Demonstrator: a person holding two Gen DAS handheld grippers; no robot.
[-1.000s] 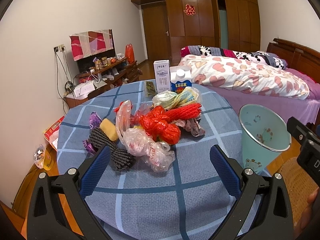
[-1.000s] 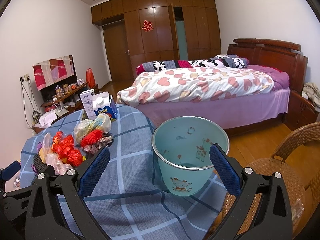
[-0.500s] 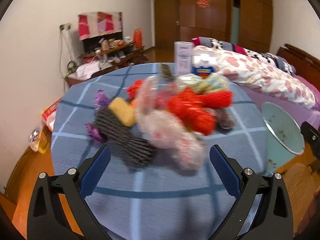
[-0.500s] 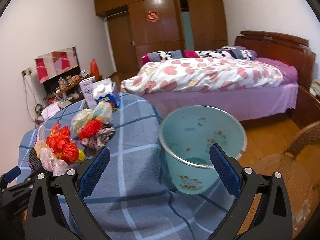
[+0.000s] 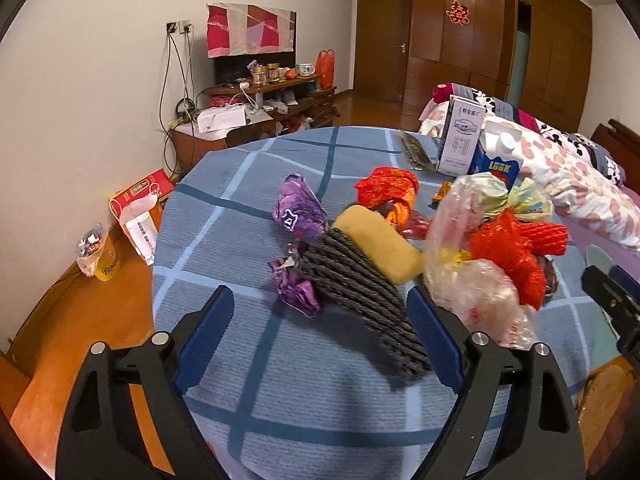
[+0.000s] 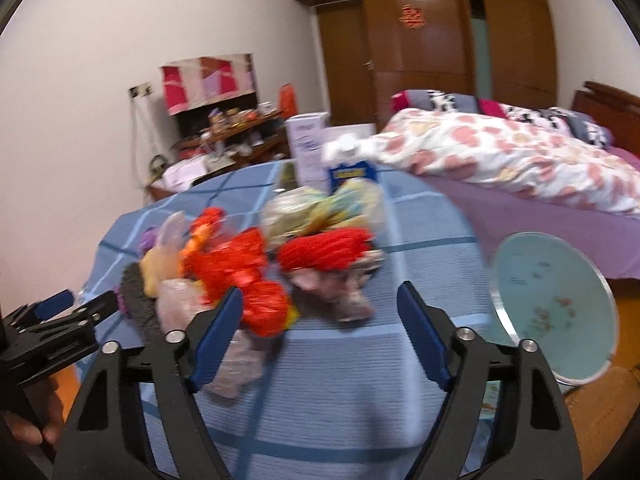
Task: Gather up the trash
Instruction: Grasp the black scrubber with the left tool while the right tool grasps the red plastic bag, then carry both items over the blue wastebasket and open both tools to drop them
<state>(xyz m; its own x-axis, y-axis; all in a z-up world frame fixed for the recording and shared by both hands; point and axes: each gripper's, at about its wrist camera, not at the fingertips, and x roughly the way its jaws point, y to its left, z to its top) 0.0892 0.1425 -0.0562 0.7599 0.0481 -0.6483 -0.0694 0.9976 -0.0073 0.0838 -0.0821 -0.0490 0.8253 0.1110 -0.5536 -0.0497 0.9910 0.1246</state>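
Observation:
A pile of trash lies on the round table with the blue checked cloth (image 5: 240,216). It holds a dark foam net (image 5: 356,300), a yellow sponge piece (image 5: 380,244), purple wrappers (image 5: 300,212), red bags (image 5: 508,256) and a clear plastic bag (image 5: 476,292). My left gripper (image 5: 320,332) is open, its fingers on either side of the dark foam net's near end. My right gripper (image 6: 320,332) is open and empty, above the cloth in front of the red foam net (image 6: 328,252) and a crumpled grey wrapper (image 6: 340,288). The teal bin (image 6: 556,308) stands at the table's right edge.
Two cartons (image 5: 464,140) stand at the table's far side. A bed (image 6: 500,160) lies behind on the right. A low cabinet (image 5: 256,108) with clutter stands by the left wall. Boxes and a bag (image 5: 136,208) lie on the wooden floor at the left.
Both grippers have moved left and closer to the trash pile. The left one now straddles the dark foam net. The right one has swung from the bin toward the pile.

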